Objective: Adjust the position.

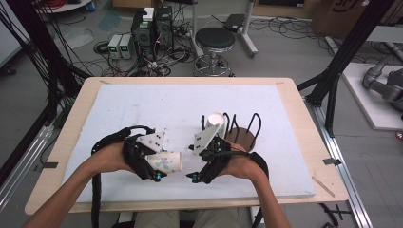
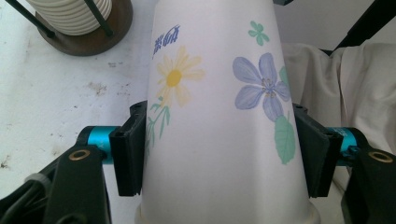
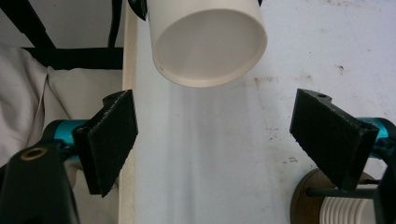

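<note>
The flowered paper cup (image 2: 219, 116) lies sideways, pinched between the closed left tongs (image 1: 154, 168), its open mouth facing the right tongs (image 3: 212, 140). Those stand wide open and empty just opposite. Next, probably, the right tongs take the cup toward the cup holder (image 1: 242, 135) beyond them on the counter (image 1: 142, 104).

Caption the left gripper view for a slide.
Left gripper clamps a flower-printed paper cup between its black pads, above the white table, with the stacked cups' wooden holder behind.
</note>
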Available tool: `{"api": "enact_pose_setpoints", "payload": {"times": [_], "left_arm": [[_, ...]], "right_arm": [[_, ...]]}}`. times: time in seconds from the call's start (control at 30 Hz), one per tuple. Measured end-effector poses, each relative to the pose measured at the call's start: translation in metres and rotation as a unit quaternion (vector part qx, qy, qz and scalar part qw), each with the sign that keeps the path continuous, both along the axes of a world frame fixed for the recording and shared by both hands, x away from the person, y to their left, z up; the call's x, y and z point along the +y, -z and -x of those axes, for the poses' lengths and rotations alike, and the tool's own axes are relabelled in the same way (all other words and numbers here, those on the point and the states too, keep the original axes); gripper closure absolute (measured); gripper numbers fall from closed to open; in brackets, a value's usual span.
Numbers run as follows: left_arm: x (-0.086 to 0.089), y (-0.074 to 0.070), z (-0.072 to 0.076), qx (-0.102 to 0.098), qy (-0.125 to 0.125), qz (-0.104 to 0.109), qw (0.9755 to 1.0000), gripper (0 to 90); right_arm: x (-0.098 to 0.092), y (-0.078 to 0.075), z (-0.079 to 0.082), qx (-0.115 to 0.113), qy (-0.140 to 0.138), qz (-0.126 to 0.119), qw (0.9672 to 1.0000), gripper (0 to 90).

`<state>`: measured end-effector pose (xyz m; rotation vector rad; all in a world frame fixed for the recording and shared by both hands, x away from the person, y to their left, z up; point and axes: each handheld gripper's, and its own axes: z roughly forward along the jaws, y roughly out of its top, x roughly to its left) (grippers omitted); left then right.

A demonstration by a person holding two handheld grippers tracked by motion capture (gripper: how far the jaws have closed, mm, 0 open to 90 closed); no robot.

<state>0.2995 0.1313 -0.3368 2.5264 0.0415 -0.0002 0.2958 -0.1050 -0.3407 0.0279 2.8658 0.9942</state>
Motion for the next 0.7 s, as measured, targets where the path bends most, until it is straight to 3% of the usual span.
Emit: {"api": "enact_pose_setpoints", "payload": {"times": [0.27,0.7], "left_arm": [[-0.008,0.003,0.0,0.002,0.006,-0.025,0.9997,31.3],[-0.025,0.002,0.002,0.005,0.016,-0.027,0.9995,31.3]], "right_arm": [[0.004,0.002,0.0,0.001,-0.004,0.009,0.9999,15.7],[0.016,0.003,0.001,0.003,-0.022,0.02,0.9996,15.9]]}}
